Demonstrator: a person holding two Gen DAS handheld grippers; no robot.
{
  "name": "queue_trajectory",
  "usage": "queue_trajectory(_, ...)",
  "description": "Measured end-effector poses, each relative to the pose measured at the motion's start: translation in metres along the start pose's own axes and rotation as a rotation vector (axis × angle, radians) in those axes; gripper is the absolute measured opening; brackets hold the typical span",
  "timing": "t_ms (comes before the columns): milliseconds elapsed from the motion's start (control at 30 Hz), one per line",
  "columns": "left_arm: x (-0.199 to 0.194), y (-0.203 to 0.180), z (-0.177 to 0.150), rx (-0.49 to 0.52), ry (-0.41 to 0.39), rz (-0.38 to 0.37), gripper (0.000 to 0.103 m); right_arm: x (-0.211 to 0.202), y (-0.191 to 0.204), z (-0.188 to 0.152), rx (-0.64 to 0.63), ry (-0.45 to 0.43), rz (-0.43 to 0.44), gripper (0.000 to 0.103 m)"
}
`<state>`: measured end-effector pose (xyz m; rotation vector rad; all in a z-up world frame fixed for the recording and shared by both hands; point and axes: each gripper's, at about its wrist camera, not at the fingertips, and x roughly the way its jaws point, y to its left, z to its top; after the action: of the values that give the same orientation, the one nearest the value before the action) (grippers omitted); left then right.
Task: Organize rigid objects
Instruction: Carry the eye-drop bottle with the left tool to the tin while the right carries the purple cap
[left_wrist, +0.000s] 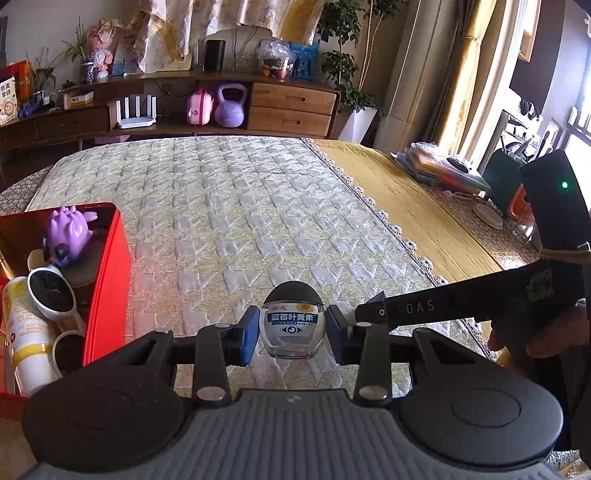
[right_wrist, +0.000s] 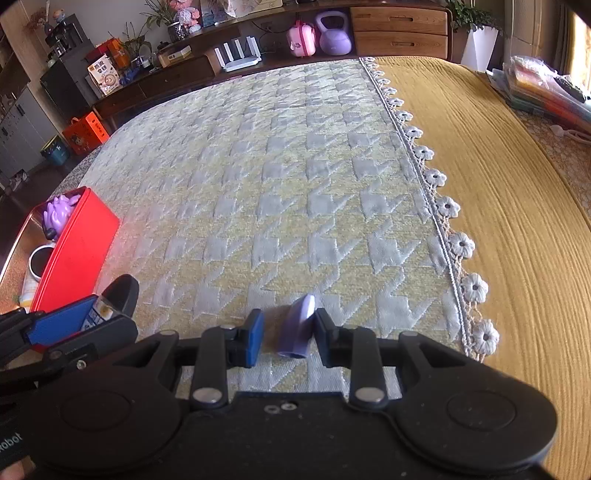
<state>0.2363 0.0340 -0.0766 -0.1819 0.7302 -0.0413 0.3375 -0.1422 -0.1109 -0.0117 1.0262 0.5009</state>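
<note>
Left gripper (left_wrist: 291, 330) fills the bottom of the left wrist view, its 2 fingers (left_wrist: 246, 334) set narrow and pressed on either side of a small glass bottle (left_wrist: 293, 328) with a dark round cap and a blue label. Bottle is held above the quilted cover (left_wrist: 229, 206) on the surface, cap pointing away from the camera.

Right gripper (right_wrist: 288, 338) in its own view: fingers (right_wrist: 255, 338) partly apart, with a small purple piece (right_wrist: 297, 326) lying between them on the cover. Right pad sits against the piece or just beside it; cannot tell which. Left pad stands clear of it, with a gap showing. No firm grip visible.

Red box (left_wrist: 107, 273) at the left edge of the surface, just beside the left gripper. Inside it: 1 purple spiky toy (left_wrist: 68, 232), 1 round black-and-white gadget (left_wrist: 51, 293), 1 white and yellow tube (left_wrist: 27, 332).

Yellow cloth (right_wrist: 498, 192) covers the right side of the surface, past the flower-lace edge of the quilted cover. Hand (left_wrist: 535, 332) on the right gripper's handle shows at the right of the left wrist view.
</note>
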Motion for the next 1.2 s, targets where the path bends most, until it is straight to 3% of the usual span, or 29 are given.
queue_trajectory(200,-0.009,0.004,-0.001,-0.008,-0.007,0.010,0.038,0.000,0.011,-0.005,-0.046,-0.017,-0.063,0.019)
queue_trajectory(367,-0.023,0.009,0.000,-0.026,-0.020,0.017,0.038,-0.019,0.026,-0.011,-0.072,-0.056,-0.050,0.018)
queue_trajectory(767,-0.086,0.054,0.011,-0.105,-0.067,0.072,0.038,-0.082,0.096,-0.013,-0.168,-0.135,0.061,0.018)
queue_trajectory(1200,-0.134,0.141,0.025,-0.172,-0.115,0.176,0.038,-0.087,0.178,-0.004,-0.258,-0.166,0.162,0.018)
